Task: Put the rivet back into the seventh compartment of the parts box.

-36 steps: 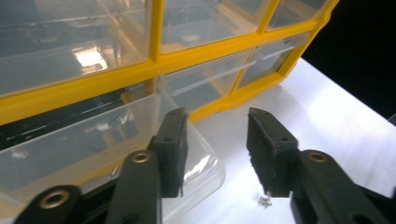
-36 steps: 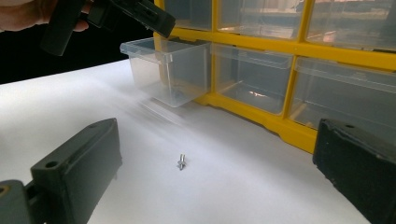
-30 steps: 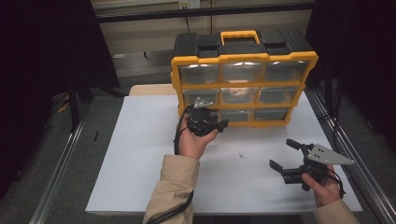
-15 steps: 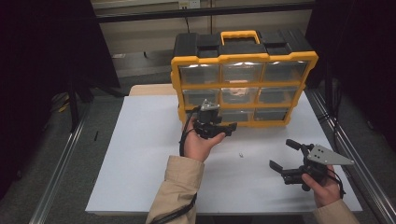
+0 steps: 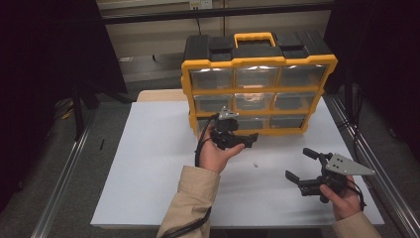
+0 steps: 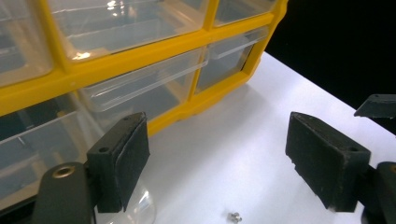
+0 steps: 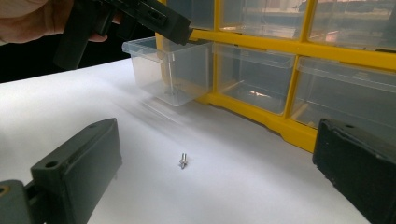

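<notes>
Here, a big yellow drawer box [image 5: 257, 89] is stood just past the left gripper [image 5: 236, 139], and its bottom-left drawer [image 7: 170, 70] is pulled out. The jaws of the left gripper have just been opening – they are wide now, and nothing is held between them. A tiny screw [image 7: 183, 161] is left on the white table [image 5: 148, 163], just in front of the right gripper [image 5: 302, 166] – also wide and empty. The screw should be pinched slowly, right in the middle of the pads, then dropped into the drawer.
</notes>
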Demonstrator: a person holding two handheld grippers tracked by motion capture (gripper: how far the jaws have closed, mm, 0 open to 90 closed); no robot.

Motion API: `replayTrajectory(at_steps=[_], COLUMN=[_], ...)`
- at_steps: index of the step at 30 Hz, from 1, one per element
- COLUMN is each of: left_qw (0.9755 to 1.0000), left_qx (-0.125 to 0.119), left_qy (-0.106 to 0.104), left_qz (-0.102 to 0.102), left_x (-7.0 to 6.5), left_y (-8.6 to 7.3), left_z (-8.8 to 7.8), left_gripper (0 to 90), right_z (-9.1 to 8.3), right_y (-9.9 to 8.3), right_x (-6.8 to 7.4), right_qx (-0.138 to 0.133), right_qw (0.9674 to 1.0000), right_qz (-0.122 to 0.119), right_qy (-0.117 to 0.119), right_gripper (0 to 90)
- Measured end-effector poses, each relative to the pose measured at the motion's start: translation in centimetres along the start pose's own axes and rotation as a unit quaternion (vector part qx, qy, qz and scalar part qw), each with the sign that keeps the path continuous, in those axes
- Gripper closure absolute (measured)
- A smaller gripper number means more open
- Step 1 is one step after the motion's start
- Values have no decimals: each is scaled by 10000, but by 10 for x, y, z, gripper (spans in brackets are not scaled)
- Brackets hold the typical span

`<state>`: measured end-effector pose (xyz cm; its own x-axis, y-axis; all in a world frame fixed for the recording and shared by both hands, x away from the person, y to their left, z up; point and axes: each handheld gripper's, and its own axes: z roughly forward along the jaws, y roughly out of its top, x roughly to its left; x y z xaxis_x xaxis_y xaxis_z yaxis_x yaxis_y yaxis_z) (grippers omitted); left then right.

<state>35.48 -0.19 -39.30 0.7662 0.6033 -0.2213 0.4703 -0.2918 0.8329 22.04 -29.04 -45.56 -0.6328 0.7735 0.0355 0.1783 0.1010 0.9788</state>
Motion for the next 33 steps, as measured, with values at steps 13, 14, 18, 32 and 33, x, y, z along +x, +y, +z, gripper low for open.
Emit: replayTrajectory(at_steps=[13,14,18,32,33], left_qw=[9999,9999,9997,9986,9985], left_qx=[101,119,131,322,313], left_qy=[-24,-58,-111,-275,-334], left_qz=[82,103,150,304,310], left_x=[-6,-7,-10,-14,-14], left_y=[-7,-8,-12,-34,-35], left_z=[9,10,13,25,27], left_gripper=[193,193,193,270,293], right_z=[0,0,0,0,0], right_y=[0,0,0,1,1], right_x=[0,0,1,2,2], right_qx=[8,8,12,21,20], right_qw=[10000,10000,10000,10000,10000], right_qz=[12,1,8,16,15], right_qy=[-5,-2,5,19,12], right_gripper=[8,8,8,8,8])
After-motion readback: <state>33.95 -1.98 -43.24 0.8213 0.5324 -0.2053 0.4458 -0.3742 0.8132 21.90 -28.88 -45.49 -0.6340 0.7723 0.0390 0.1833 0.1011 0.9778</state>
